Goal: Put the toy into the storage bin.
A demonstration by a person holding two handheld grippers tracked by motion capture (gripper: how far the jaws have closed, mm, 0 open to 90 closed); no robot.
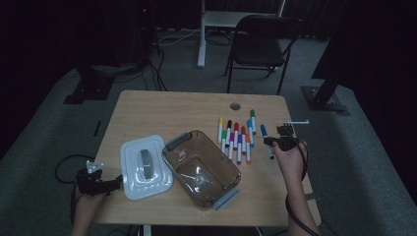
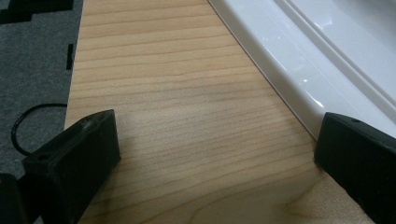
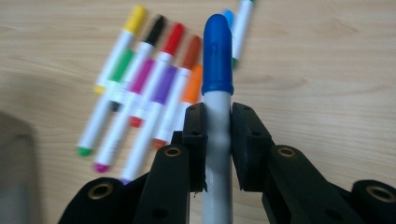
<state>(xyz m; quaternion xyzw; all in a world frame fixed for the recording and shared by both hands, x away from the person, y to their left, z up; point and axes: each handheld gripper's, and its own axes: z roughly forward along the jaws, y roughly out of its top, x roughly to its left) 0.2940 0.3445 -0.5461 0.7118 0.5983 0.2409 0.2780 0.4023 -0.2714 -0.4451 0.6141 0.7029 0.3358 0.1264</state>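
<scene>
Nearest the container (image 1: pixel 201 169), on its left: left gripper (image 1: pixel 105 184) at the table's front-left corner, jaws spread wide, empty, holding nothing. One jaw over bare wood, the other just beside the rim of the white lid (image 2: pixel 299 79). Lid flat on the table (image 1: pixel 147 110), touching or nearly touching the container's left wall; cannot tell which.

At the container itself: clear brown tub, grey handle at each end, lying diagonally, apparently empty.

Right of the container: right gripper (image 3: pixel 218 140), jaws closed on the white barrel of the blue marker (image 3: pixel 217 60), grip placed just below the cap. Marker aligned with the jaws, capped end pointing away from the hand. Whether lifted off the table or resting on it: cannot tell. Seen from the high view, right gripper (image 1: pixel 281 140) well apart from the container's right end.

Beyond the container, up and to its right: remaining markers (image 1: pixel 237 139) in a loose row on the table, caps yellow, black, green, red, purple, orange and others.

Step in hand, as judged: pickup of the first marker, grip secured. Loading not yet begun.

Next move, as judged: lift clear of the row, carry left to a point above the container's open mouth, lower the barrel, then release inside. Firm grip required on the smooth round barrel; risk of slip or rotation during transfer.
</scene>
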